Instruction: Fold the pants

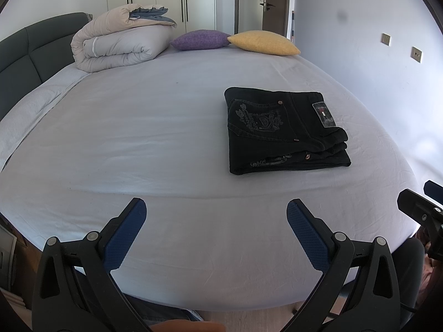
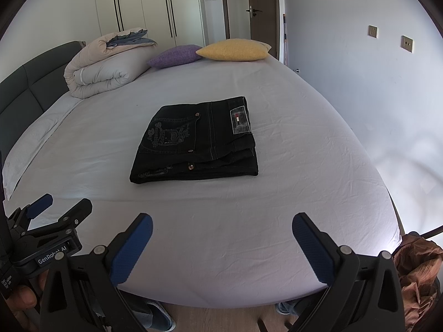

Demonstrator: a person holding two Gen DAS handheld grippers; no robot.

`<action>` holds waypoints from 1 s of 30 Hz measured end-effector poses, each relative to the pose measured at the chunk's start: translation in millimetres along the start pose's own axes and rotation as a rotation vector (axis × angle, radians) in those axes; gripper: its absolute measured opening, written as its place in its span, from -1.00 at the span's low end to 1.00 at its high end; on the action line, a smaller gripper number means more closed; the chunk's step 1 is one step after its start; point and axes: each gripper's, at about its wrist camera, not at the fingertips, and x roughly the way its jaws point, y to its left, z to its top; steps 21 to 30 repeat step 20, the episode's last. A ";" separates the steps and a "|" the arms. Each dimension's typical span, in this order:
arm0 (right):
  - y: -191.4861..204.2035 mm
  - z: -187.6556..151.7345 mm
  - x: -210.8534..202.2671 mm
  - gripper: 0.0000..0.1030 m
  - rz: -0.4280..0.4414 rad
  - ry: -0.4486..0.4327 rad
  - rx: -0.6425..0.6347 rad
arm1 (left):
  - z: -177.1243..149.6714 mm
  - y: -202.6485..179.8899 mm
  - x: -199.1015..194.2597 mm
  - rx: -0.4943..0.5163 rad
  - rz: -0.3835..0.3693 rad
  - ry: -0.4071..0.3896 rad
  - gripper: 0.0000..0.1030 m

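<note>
Black jeans (image 1: 282, 130) lie folded into a compact rectangle on the pale bed sheet (image 1: 138, 138), back pocket embroidery and waistband patch facing up. They also show in the right wrist view (image 2: 199, 141) at the bed's middle. My left gripper (image 1: 216, 210) is open and empty, hovering over the near edge of the bed, well short and left of the jeans. My right gripper (image 2: 221, 224) is open and empty, also over the near edge, in front of the jeans. The left gripper (image 2: 59, 206) shows at the lower left of the right wrist view.
A rolled duvet (image 1: 119, 47) lies at the far left by the dark headboard (image 1: 25, 52). A purple cushion (image 1: 199, 39) and a yellow cushion (image 1: 263, 43) sit at the far edge. A wall (image 1: 373, 69) runs along the right. Brown cloth (image 2: 415, 271) lies by the bed's near right corner.
</note>
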 end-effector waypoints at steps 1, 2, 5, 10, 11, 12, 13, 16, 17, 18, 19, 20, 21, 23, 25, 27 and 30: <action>-0.5 0.5 0.1 1.00 0.000 0.000 0.000 | -0.4 -0.2 0.0 0.000 0.000 0.000 1.00; -1.0 1.0 0.2 1.00 0.000 0.000 0.000 | -0.5 -0.2 0.1 0.000 0.000 0.001 1.00; -1.3 1.2 0.2 1.00 0.000 0.000 0.000 | -0.5 -0.2 -0.2 0.000 0.000 0.000 1.00; -1.5 1.3 0.1 1.00 0.000 0.000 0.000 | -1.4 -0.5 0.2 0.001 0.000 0.002 1.00; -1.0 0.7 0.0 1.00 0.000 0.000 0.000 | -2.3 -0.9 0.5 0.001 0.000 0.002 1.00; -1.7 1.3 0.2 1.00 0.001 0.000 0.000 | -2.4 -0.9 0.4 0.002 0.000 0.002 1.00; -1.5 1.1 0.2 1.00 0.001 0.001 0.000 | -2.3 -0.7 0.4 0.001 -0.001 0.003 1.00; 0.1 -1.7 0.4 1.00 0.001 0.002 0.001 | -2.7 -0.3 1.0 0.001 0.000 0.004 1.00; 0.4 -2.0 0.4 1.00 0.001 0.003 0.002 | -2.9 -0.1 0.8 0.001 0.000 0.003 1.00; 0.7 -2.4 0.4 1.00 0.002 0.004 0.002 | -3.7 0.1 0.8 0.001 0.001 0.002 1.00; 0.2 -1.8 0.2 1.00 0.002 0.003 0.003 | -4.3 0.0 0.5 0.004 0.006 0.000 1.00; 0.6 -2.8 0.1 1.00 0.001 0.003 0.003 | -4.9 -0.3 -0.2 0.007 0.011 -0.003 1.00; 0.6 -2.8 0.1 1.00 0.001 0.003 0.003 | -4.9 -0.3 -0.2 0.007 0.011 -0.003 1.00; 0.6 -2.8 0.1 1.00 0.001 0.003 0.003 | -4.9 -0.3 -0.2 0.007 0.011 -0.003 1.00; 0.6 -2.8 0.1 1.00 0.001 0.003 0.003 | -4.9 -0.3 -0.2 0.007 0.011 -0.003 1.00; 0.6 -2.8 0.1 1.00 0.001 0.003 0.003 | -4.9 -0.3 -0.2 0.007 0.011 -0.003 1.00; 0.6 -2.8 0.1 1.00 0.001 0.003 0.003 | -4.9 -0.3 -0.2 0.007 0.011 -0.003 1.00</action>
